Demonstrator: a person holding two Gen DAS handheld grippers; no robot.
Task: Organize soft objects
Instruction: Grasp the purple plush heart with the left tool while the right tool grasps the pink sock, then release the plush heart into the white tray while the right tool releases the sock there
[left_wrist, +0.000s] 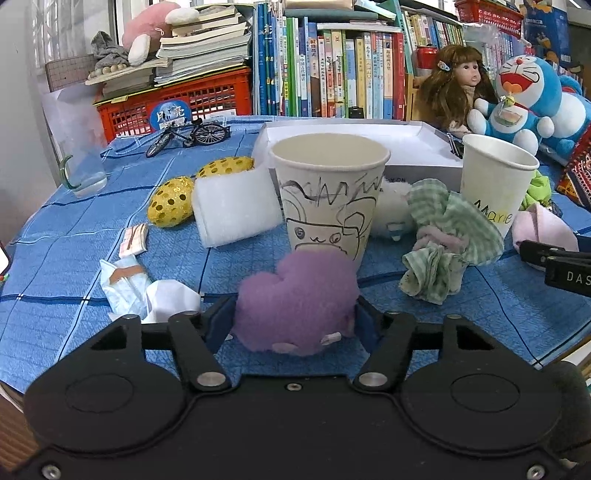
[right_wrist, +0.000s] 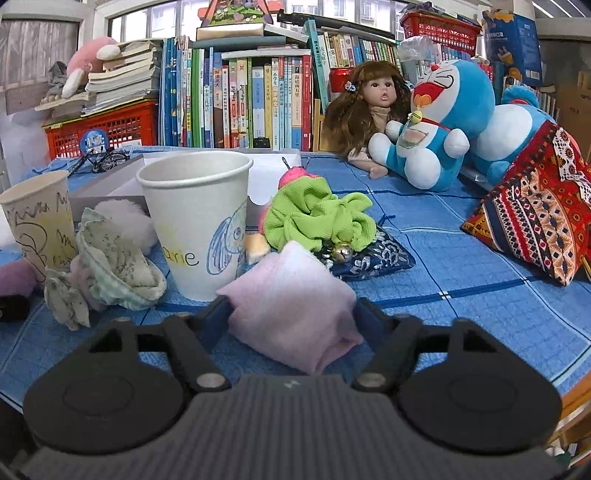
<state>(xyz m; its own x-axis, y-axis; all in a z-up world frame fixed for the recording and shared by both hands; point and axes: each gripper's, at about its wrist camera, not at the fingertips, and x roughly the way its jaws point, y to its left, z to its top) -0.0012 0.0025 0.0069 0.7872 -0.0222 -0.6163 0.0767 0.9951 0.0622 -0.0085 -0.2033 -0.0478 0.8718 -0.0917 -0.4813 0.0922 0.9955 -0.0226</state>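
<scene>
Table (left_wrist: 110, 229) under blue checked cloth (right_wrist: 461, 258), cluttered; shelf of books (left_wrist: 332, 74) behind. Left gripper (left_wrist: 293, 317) fingers clenched on purple heart plush (left_wrist: 295, 295), apparently resting on the cloth before the doodled cup (left_wrist: 328, 192). Right gripper (right_wrist: 291, 314) fingers clasp folded pink cloth (right_wrist: 291, 295) beside second cup (right_wrist: 195, 218).

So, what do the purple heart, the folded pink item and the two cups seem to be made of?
Purple heart: fuzzy plush or felt, matte, its edges look hairy. Folded pink cloth: soft knit or fleece, probably; it folds without creases. Cup with the drawn face and cup with the blue fish: white paper, matte, rolled rims, pen lines on the walls.
</scene>
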